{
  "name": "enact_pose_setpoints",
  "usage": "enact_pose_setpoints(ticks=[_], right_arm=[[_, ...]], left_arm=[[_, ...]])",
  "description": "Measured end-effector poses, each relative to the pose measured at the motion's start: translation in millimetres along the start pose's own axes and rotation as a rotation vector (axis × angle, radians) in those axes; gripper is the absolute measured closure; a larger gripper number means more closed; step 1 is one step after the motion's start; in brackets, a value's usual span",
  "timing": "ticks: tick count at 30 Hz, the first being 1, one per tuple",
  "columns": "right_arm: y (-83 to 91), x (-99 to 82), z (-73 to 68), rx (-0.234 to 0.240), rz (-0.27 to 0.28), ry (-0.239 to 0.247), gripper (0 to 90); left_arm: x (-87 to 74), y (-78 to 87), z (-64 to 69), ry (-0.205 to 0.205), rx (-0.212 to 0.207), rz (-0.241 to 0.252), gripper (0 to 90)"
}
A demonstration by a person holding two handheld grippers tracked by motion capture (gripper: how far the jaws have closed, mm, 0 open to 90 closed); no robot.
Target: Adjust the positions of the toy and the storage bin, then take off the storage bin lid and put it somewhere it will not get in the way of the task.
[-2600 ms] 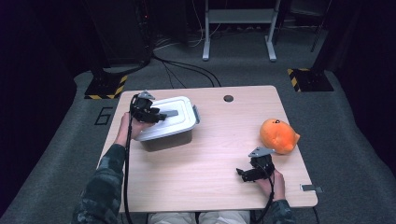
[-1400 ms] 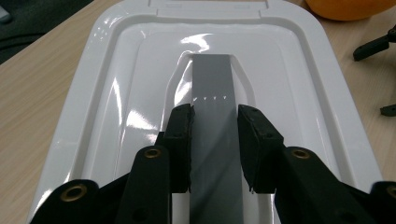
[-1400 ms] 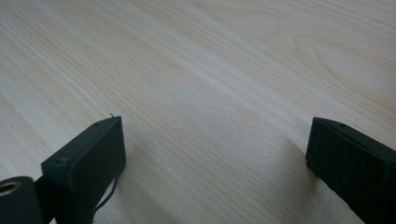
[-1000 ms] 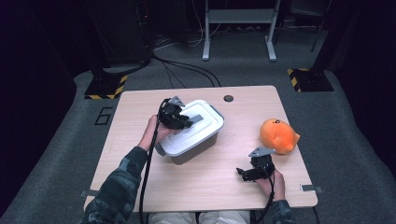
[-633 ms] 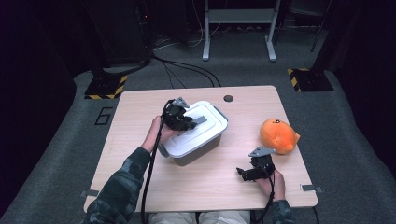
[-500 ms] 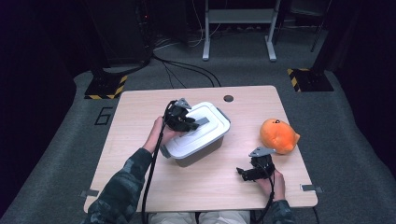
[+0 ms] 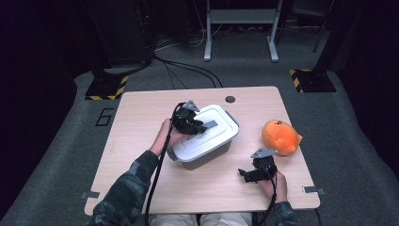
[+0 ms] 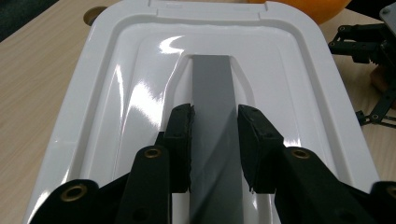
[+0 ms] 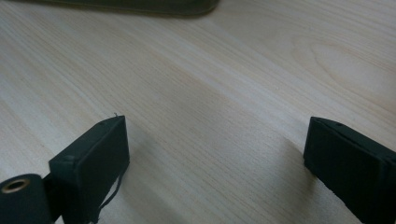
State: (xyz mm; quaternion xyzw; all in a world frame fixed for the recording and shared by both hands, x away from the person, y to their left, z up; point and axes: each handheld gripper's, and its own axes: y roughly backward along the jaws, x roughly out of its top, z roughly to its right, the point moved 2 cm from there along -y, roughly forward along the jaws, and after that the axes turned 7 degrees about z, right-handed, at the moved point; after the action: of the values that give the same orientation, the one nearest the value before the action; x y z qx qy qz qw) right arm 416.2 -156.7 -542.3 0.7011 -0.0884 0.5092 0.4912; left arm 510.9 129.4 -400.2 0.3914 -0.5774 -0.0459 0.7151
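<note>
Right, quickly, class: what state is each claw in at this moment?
Left claw: closed on the grey handle of the white box lid.
Right claw: open, holding nothing, over the bare wooden table.

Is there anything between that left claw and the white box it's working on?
No. The left gripper is already shut on the grey handle in the middle of the white box lid, with nothing in between. The orange plush toy lies apart, off to the side on the table.
</note>
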Motion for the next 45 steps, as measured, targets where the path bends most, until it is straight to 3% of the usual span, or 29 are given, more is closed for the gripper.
enact_pose_setpoints(ticks=[9,25,45], right_arm=[[0.1,0.0,-0.1,-0.003,0.000,-0.001,6.6],[0.1,0.0,0.1,-0.001,0.001,-0.001,6.7],[0.0,0.1,0.1,-0.006,0.004,-0.002,7.0]], left_arm=[[4.1,-3.9,6.8,-0.010,-0.001,-0.007,66.5],[4.4,-1.4,7.2,-0.020,0.000,0.001,66.6],[15.2,20.3,5.8,-0.027,0.039,0.049,66.6]])
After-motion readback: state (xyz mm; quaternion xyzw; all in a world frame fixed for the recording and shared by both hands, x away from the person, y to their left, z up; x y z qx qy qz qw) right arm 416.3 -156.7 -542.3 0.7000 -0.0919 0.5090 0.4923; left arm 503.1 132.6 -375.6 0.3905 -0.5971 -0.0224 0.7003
